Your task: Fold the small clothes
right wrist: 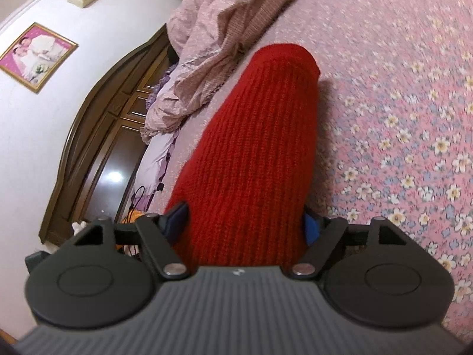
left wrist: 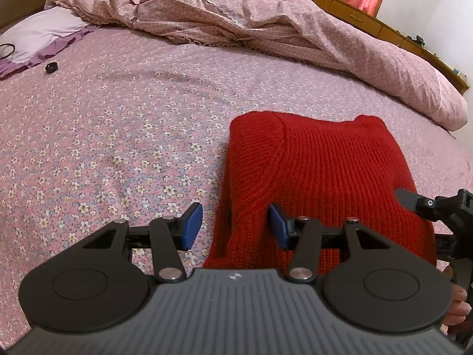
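Both grippers worked the red knit sweater (left wrist: pixel 319 171) on the bed (left wrist: pixel 103 136): left gripper (left wrist: pixel 235 226) open astride its edge, right gripper (right wrist: pixel 245 224) bracketing the folded end, grip uncertain; next, clamp and fold over.

Red sweater (right wrist: pixel 254 153) near end hidden

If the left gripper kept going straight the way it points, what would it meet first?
Most likely the near left edge of the folded red sweater: the left gripper points down at it, jaws open astride that edge, flowered bedsheet underneath. Depth is uncertain.
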